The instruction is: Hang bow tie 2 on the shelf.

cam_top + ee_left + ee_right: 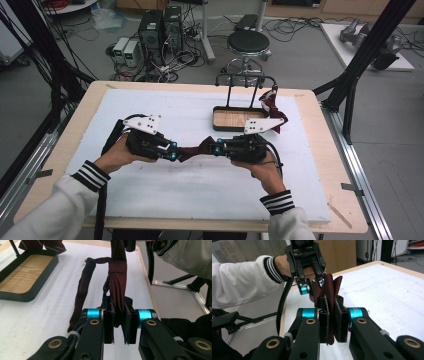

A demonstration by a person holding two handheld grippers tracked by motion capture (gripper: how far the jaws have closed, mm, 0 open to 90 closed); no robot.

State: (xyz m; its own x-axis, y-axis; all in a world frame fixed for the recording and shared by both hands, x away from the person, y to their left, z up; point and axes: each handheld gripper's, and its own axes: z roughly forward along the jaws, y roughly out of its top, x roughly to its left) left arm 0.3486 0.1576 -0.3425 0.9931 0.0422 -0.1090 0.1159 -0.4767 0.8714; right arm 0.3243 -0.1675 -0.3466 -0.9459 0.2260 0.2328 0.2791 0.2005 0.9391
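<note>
The fingers (109, 322) of the left gripper (172, 152) were clamped on a dark red necktie (197, 148). The right gripper (216, 148) pinched its other part, holding it taut just above the white tabletop (200, 190), near the wooden tray (235, 120).

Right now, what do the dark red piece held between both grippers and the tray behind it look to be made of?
The bow tie looks like woven fabric with a faint sheen: it folds, pleats and trails a limp strap, and fine patterning shows in the left gripper view. The tray seems to have a black, probably metal, rim and a wood-grain floor, perhaps veneer.
</note>
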